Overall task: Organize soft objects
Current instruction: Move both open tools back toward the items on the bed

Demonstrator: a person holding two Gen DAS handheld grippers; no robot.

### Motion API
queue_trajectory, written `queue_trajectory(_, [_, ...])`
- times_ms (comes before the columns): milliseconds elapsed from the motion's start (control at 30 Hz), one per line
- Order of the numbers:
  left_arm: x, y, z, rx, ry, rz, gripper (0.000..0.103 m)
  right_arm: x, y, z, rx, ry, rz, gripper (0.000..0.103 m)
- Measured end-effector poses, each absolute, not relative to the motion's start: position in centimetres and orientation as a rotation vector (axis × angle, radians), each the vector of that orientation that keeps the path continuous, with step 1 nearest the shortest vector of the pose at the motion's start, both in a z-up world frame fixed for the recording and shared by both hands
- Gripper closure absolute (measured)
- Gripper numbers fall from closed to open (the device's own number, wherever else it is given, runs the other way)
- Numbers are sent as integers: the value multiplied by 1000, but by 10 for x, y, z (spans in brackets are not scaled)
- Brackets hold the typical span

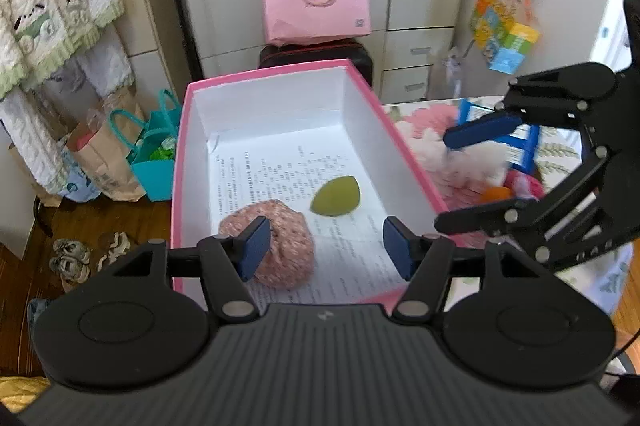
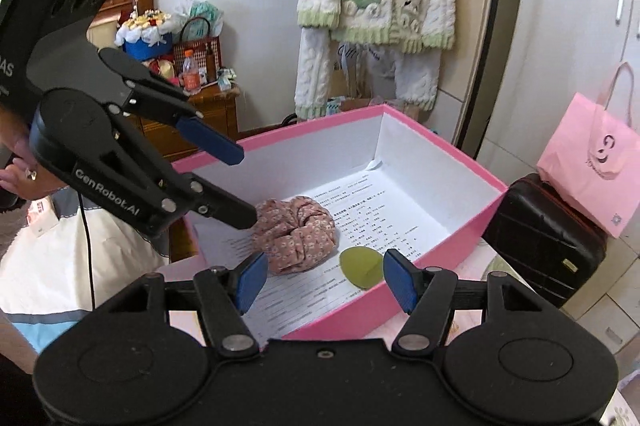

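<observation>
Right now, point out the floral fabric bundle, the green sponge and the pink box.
floral fabric bundle [image 2: 298, 234], right wrist view, middle of its gathered top.
green sponge [image 1: 336, 201], left wrist view, centre of its flat face.
pink box [image 1: 280, 69], left wrist view, far rim.

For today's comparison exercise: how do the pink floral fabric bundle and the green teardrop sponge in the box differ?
The pink floral fabric bundle is patterned and creased; the green teardrop-shaped sponge is plain and smooth. The bundle is larger and rounded, the sponge smaller and pointed at one end. Both lie apart on the printed paper inside the pink box.
</observation>
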State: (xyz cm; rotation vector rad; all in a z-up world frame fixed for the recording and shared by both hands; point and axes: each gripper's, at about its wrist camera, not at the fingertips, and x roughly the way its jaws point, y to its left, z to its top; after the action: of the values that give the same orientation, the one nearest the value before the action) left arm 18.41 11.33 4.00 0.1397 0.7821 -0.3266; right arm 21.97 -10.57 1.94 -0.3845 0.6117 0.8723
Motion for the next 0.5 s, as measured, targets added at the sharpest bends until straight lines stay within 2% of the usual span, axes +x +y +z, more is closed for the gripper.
queue_trajectory(400, [109, 90, 62, 216, 713, -440, 39, 148, -142, 44, -357, 560, 766, 33])
queue_trajectory(500, [94, 83, 65, 248, 698, -453, 34, 130, -154, 44, -340, 569, 747, 32])
